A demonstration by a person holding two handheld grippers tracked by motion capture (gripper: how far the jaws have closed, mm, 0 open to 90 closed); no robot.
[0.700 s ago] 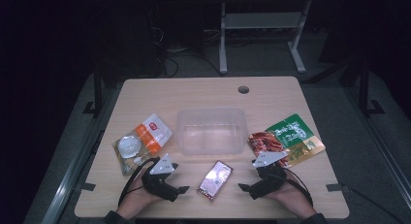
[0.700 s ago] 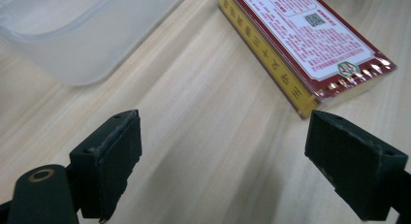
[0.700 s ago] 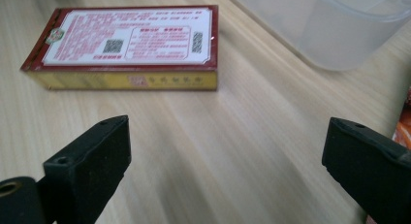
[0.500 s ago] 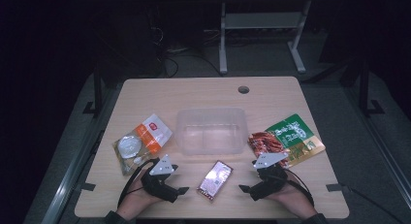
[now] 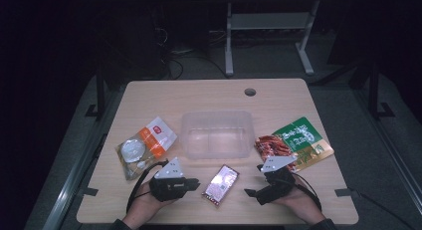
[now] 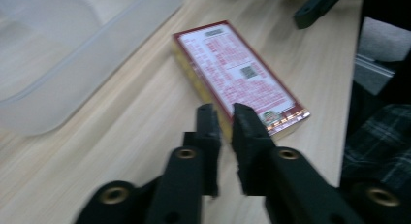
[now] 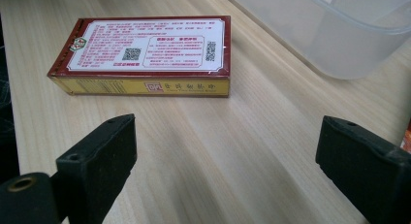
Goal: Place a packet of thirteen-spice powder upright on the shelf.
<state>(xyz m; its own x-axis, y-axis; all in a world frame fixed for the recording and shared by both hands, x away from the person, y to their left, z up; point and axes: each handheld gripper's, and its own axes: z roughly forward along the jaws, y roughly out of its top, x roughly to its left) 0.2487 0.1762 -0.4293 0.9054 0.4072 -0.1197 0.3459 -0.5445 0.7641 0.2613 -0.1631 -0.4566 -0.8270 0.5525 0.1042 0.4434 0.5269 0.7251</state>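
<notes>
A flat red and gold box (image 5: pixel 221 184) lies on the wooden table near the front edge, printed side up. My left gripper (image 5: pixel 192 182) rests just left of it, jaws shut with nothing between them. In the left gripper view the shut tips (image 6: pixel 225 112) sit right at the near corner of the box (image 6: pixel 240 73). My right gripper (image 5: pixel 253 181) lies to the right of the box, open wide. The right gripper view has the box (image 7: pixel 145 49) ahead and to the left of the open gripper (image 7: pixel 228 132), apart from both jaws.
A clear plastic container (image 5: pixel 217 116) stands behind the box, mid-table. An orange and white snack pack (image 5: pixel 147 145) lies at the left. A red packet (image 5: pixel 272 145) and a green packet (image 5: pixel 301 136) lie at the right. A cable hole (image 5: pixel 250 92) is near the far edge.
</notes>
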